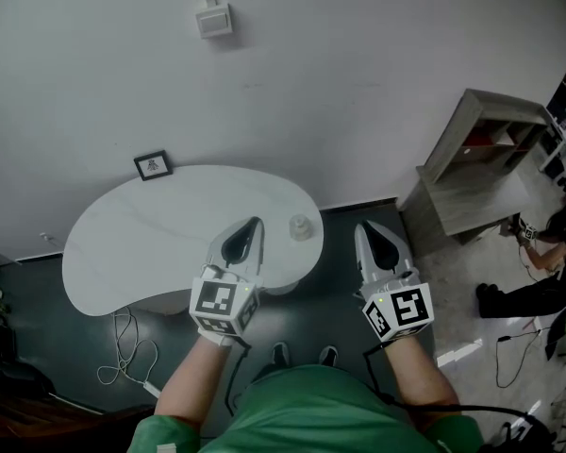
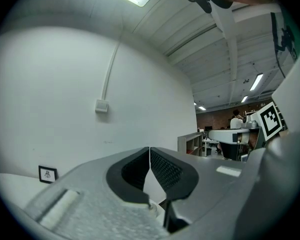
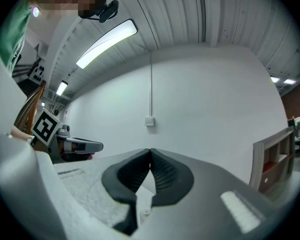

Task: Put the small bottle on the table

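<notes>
Small bottle [image 1: 302, 226] stands near desk [image 1: 141, 243] edge. Left gripper [image 1: 256, 222] just beside it, right gripper [image 1: 362, 226] clear. Both pinched together, empty. Stray sideways swing could knock bottle onto floor [image 1: 332, 286].

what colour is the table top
White. The table shows best in the head view.

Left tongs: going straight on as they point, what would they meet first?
Probably the wall, passing over the table; the bottle seems off that line.
</notes>
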